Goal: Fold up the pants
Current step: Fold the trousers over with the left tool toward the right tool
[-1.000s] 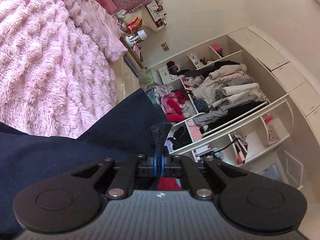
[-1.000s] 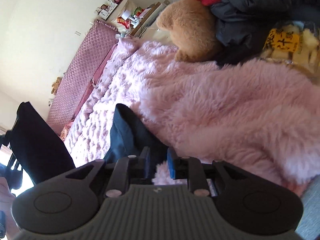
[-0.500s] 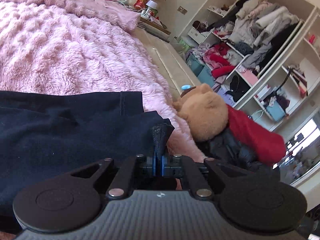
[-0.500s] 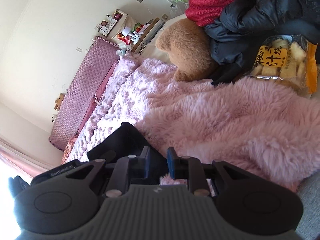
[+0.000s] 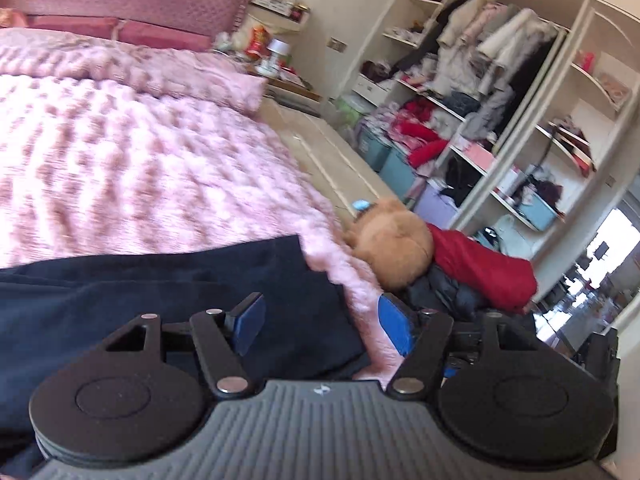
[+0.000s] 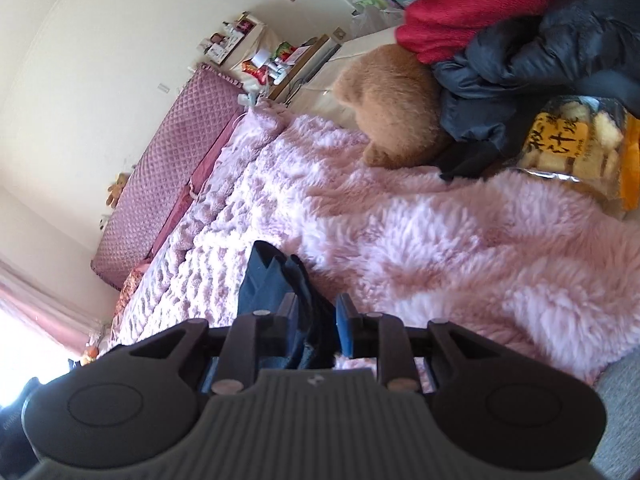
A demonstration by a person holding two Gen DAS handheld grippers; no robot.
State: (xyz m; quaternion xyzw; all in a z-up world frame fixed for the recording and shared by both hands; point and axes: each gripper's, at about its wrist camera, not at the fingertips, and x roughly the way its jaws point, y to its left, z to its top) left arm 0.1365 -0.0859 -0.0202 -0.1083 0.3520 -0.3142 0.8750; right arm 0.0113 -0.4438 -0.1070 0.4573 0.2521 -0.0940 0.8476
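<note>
The navy pants [image 5: 168,296] lie on the pink fluffy blanket [image 5: 132,168], folded over with an edge near the bed's right side. My left gripper [image 5: 320,328] is open just above that edge, holding nothing. In the right wrist view, a bunched fold of the pants [image 6: 276,284] sits between the blue pads of my right gripper [image 6: 316,320], which is shut on it, low over the blanket [image 6: 440,248].
A brown teddy bear [image 5: 394,244] with a red garment [image 5: 480,268] and a dark jacket [image 6: 520,64] lie at the bed's edge. A snack bag [image 6: 580,148] rests on the blanket. An open wardrobe [image 5: 480,92] and a purple headboard [image 5: 132,0] stand beyond.
My left gripper has opened and let go of the pants edge, which now lies on the blanket. The right gripper has stayed shut on its fold.
</note>
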